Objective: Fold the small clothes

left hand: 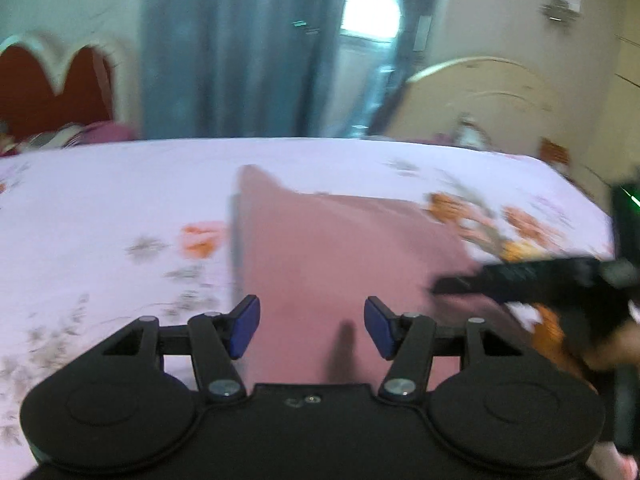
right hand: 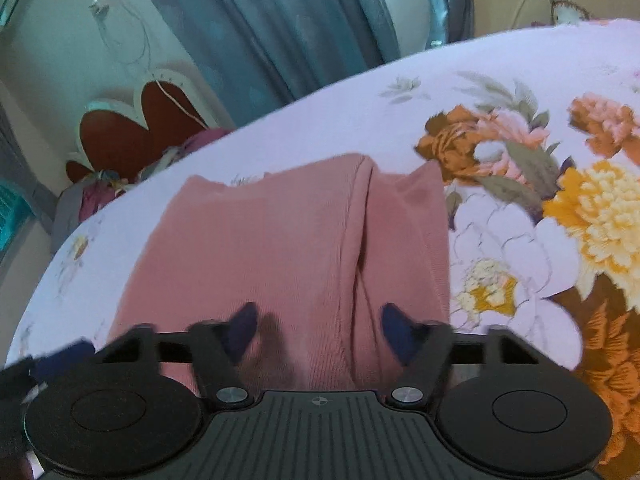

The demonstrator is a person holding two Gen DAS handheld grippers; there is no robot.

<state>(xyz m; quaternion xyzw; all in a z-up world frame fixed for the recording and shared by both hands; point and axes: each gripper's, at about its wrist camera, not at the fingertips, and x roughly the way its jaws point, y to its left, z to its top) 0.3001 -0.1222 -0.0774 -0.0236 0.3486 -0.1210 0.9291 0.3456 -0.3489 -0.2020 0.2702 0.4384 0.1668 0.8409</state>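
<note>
Left wrist view: my left tool [left hand: 312, 326] hangs released above the near part of the pink garment [left hand: 340, 264], its 2 blue pads [left hand: 244, 326] spread wide with nothing between them. The garment lies on the bed [left hand: 100, 208], which is covered by a pale lilac floral sheet, roughly at the centre of the mattress. My right tool [left hand: 440, 286] enters from the right as a blurred dark bar whose tip meets the garment's right edge; from this view I cannot tell how its jaws stand.

Right wrist view: my right tool [right hand: 318, 328] is released, pads [right hand: 394, 326] apart, over the near end of the pink garment [right hand: 280, 248]. The cloth is ribbed knit, with a raised lengthwise fold [right hand: 362, 240] running from near to far just right of its middle. Large orange and yellow printed flowers [right hand: 600, 208] lie on the sheet to the right. Blue-grey curtains [right hand: 280, 20] hang beyond the far edge of the bed [right hand: 320, 120], and a red and white headboard [right hand: 132, 128] stands at far left.
</note>
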